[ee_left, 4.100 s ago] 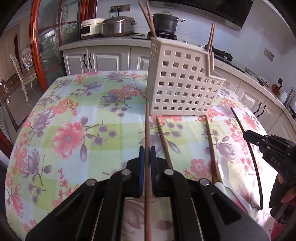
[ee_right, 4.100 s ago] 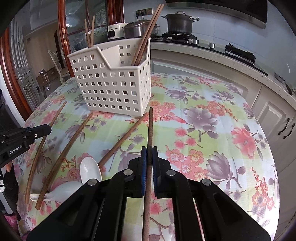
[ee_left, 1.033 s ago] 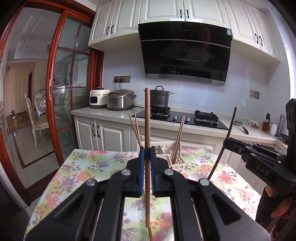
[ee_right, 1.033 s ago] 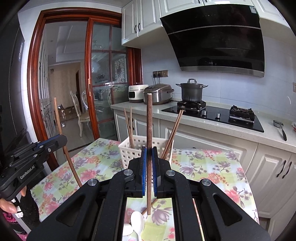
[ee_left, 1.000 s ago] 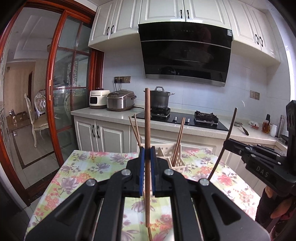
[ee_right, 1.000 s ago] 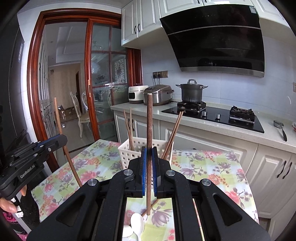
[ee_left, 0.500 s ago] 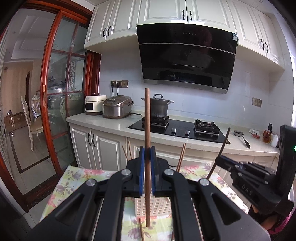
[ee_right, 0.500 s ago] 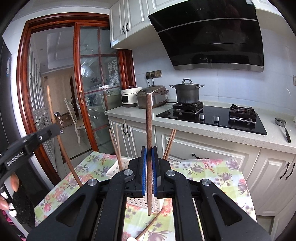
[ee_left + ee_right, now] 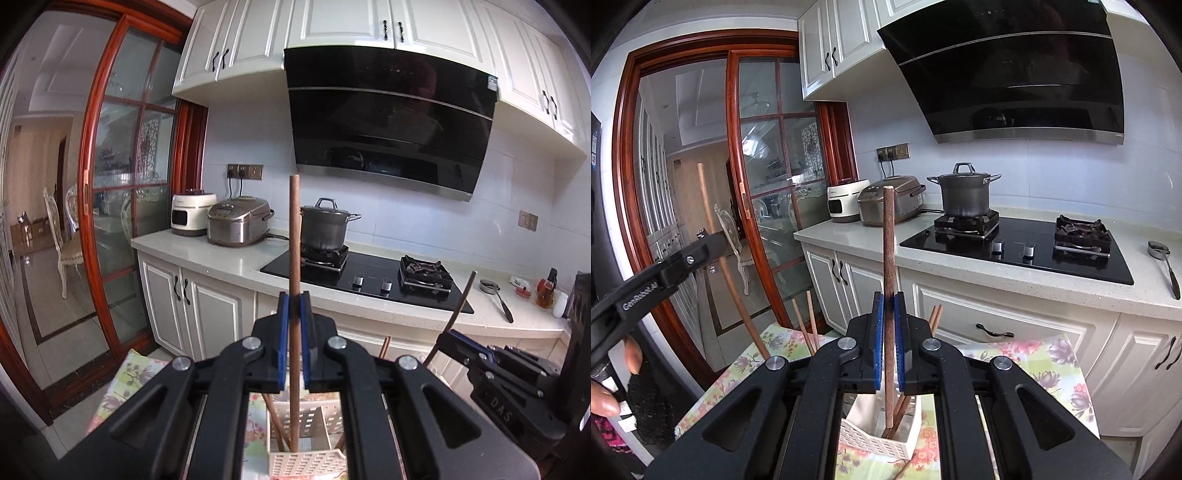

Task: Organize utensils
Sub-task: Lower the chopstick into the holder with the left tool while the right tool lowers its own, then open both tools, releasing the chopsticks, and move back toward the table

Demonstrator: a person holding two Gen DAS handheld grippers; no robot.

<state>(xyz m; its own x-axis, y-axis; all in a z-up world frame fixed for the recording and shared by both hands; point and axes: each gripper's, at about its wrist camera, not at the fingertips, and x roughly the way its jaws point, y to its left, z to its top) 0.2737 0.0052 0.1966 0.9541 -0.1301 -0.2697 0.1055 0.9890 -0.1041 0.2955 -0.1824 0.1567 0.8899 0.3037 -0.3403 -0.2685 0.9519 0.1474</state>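
Observation:
My left gripper (image 9: 294,306) is shut on a brown wooden chopstick (image 9: 294,240), held upright, its lower end inside the white slotted basket (image 9: 306,461) below. My right gripper (image 9: 888,308) is shut on another wooden chopstick (image 9: 888,240), upright, its lower end inside the same basket (image 9: 871,443). The basket holds several other chopsticks (image 9: 809,325). The right gripper also shows in the left wrist view (image 9: 452,341) with its chopstick (image 9: 460,302). The left gripper shows in the right wrist view (image 9: 709,243) at the left.
The basket stands on a table with a floral cloth (image 9: 1052,373). Behind is a kitchen counter (image 9: 229,254) with a rice cooker (image 9: 240,221), a pot (image 9: 325,225) on the hob and white cabinets. A glass sliding door (image 9: 122,229) is at the left.
Both grippers have tilted further upright and moved over the basket. The lower ends of both held chopsticks have gone down into the basket. Both grips are unchanged.

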